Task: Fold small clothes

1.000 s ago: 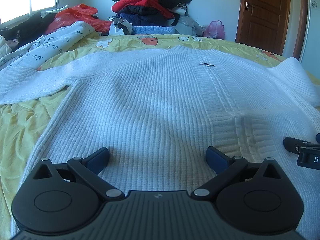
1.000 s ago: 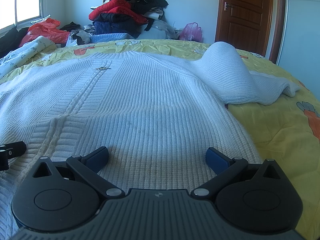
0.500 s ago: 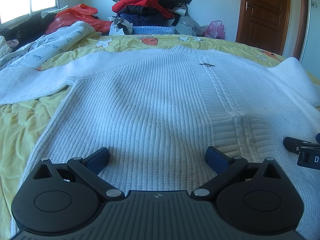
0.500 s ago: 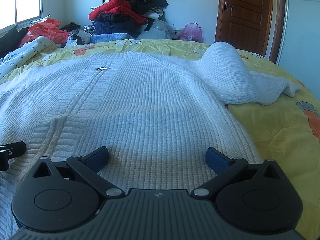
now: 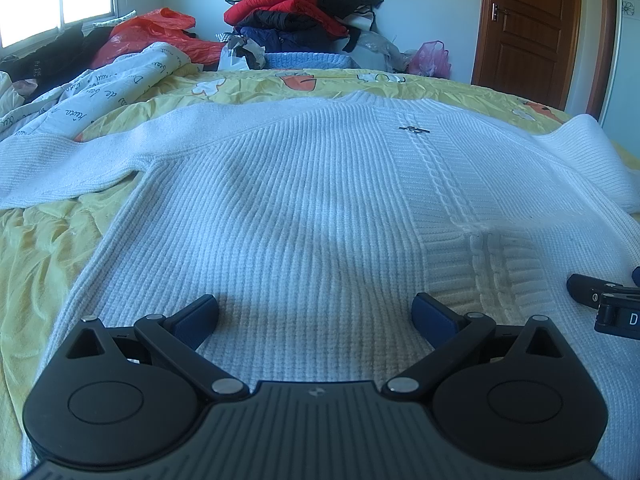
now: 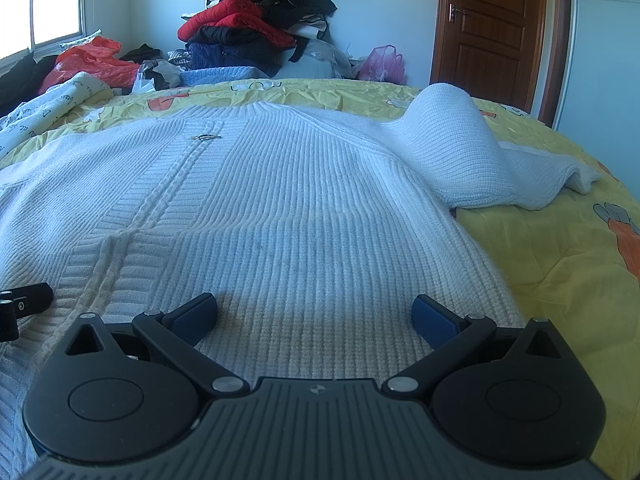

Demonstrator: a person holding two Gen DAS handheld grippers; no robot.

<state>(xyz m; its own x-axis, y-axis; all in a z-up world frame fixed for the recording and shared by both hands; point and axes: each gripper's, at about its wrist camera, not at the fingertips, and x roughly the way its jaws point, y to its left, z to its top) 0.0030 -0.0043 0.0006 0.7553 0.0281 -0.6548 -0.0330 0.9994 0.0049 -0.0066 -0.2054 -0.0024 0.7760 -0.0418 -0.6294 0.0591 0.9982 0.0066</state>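
On the bed, 1 white sweater lies flat, front up, spread over the yellow sheet. Its long axis runs straight away from both cameras: hem nearest the jaws, collar at the far end.

Left gripper: jaws wide, nothing between them, low over the hem on the sweater's left half. Right gripper: jaws wide, likewise empty, low over the hem on the right half. Contact with the knit cannot be judged from either view. Each gripper shows at the edge of the other's view, so the 2 sit side by side, near each other, on either side of the centre cable band.

Sleeves: 2. Left sleeve stretches flat out to the left. Right sleeve is humped up and bent, cuff trailing onto the sheet.

Key relation: hem lies directly under and ahead of both sets of jaws, fabric running forward. Each arm is nearer its own sleeve and side edge.

Judgement: no fold made yet. Next grasp probably hem or sleeve; the humped right sleeve may need flattening.

Count: 1 sweater, 2 sleeves, 2 grippers, 1 clothes pile beyond the bed, 1 door.
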